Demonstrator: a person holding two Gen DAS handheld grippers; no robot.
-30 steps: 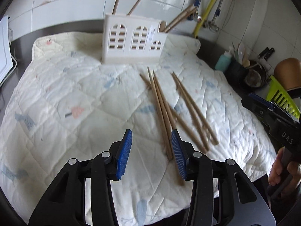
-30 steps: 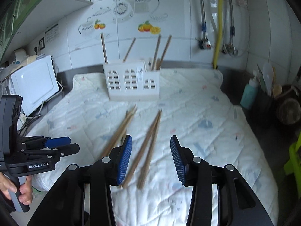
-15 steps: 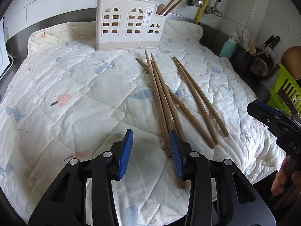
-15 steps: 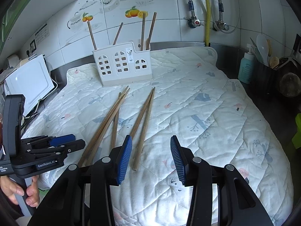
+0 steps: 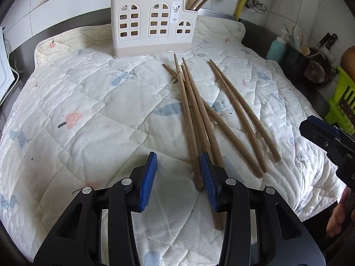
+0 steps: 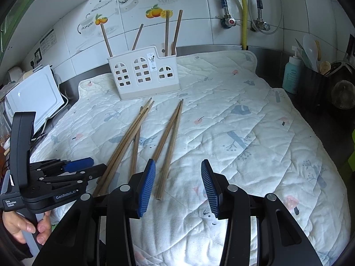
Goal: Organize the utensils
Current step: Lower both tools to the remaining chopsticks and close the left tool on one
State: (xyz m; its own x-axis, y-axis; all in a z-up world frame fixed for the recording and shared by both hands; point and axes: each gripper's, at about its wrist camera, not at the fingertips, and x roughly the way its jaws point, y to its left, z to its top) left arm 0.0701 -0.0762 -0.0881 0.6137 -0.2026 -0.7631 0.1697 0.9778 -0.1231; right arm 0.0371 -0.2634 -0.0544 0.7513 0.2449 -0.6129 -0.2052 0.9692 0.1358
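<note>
Six long brown wooden chopsticks (image 5: 195, 115) are lying loose on the white quilted cloth (image 5: 88, 115), fanning toward the white plastic window-cutout utensil holder (image 5: 153, 25), which is standing upright holding more chopsticks.

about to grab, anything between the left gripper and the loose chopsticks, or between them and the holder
Nothing visible: the left gripper sits open at the near ends of the chopsticks, and only bare quilt lies before the holder.

both tools lower, nearer chopsticks (image 5: 190, 119)
</note>
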